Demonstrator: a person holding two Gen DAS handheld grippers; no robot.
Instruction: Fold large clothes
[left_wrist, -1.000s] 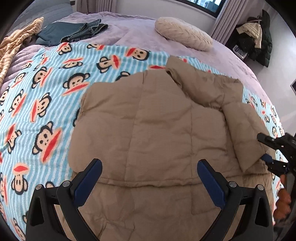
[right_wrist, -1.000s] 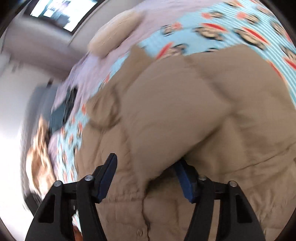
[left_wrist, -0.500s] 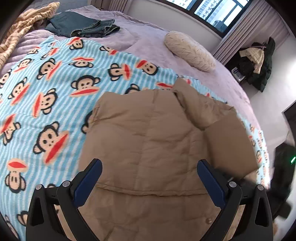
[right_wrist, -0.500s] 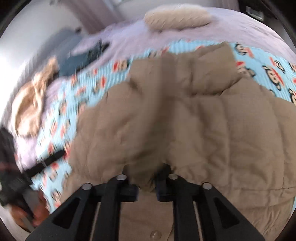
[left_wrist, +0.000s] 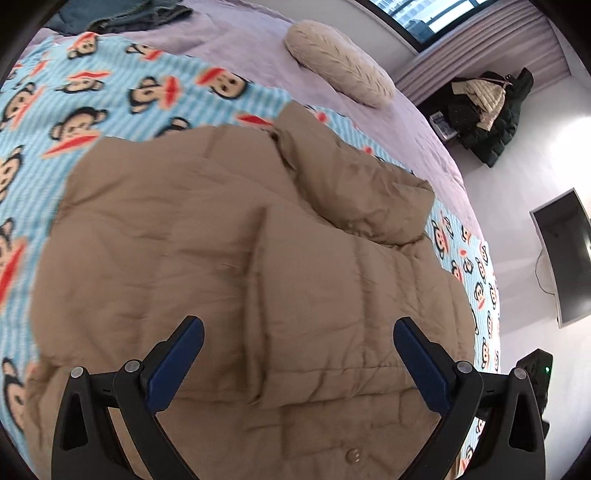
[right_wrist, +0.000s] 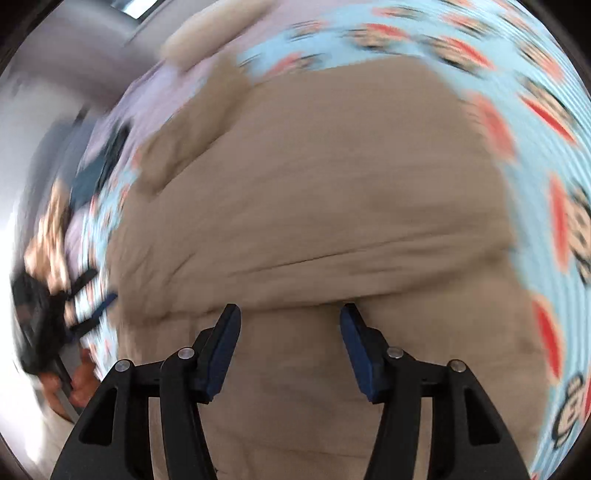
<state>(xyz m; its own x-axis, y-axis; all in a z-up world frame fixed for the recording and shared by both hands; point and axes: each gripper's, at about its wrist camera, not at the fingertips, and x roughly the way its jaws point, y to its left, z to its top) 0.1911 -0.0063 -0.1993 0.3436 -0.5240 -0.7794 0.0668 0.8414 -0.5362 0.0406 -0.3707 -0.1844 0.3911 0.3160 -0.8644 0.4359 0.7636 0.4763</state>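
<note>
A large tan quilted jacket (left_wrist: 166, 240) lies spread on the monkey-print blanket (left_wrist: 110, 92). One sleeve (left_wrist: 351, 288) lies folded across its body, with the collar bunched above it. My left gripper (left_wrist: 297, 332) hovers open over the jacket's lower part, with nothing between its blue pads. In the blurred right wrist view the jacket (right_wrist: 314, 184) fills the middle. My right gripper (right_wrist: 290, 314) is opening just short of the folded sleeve's edge (right_wrist: 332, 288), and its pads press on nothing. The left gripper (right_wrist: 85, 295) and a hand show as a blur at the left edge.
A cream knitted pillow (left_wrist: 336, 62) and dark jeans (left_wrist: 122, 11) lie on the lilac bedspread beyond the blanket. Past the bed's right edge are a pile of dark coats (left_wrist: 487, 107), a monitor (left_wrist: 569, 254) and pale floor.
The right gripper, shut on the sleeve before, swung it across the jacket and let it go; its jaws now stand apart. The left gripper moved in closer and to the right.
</note>
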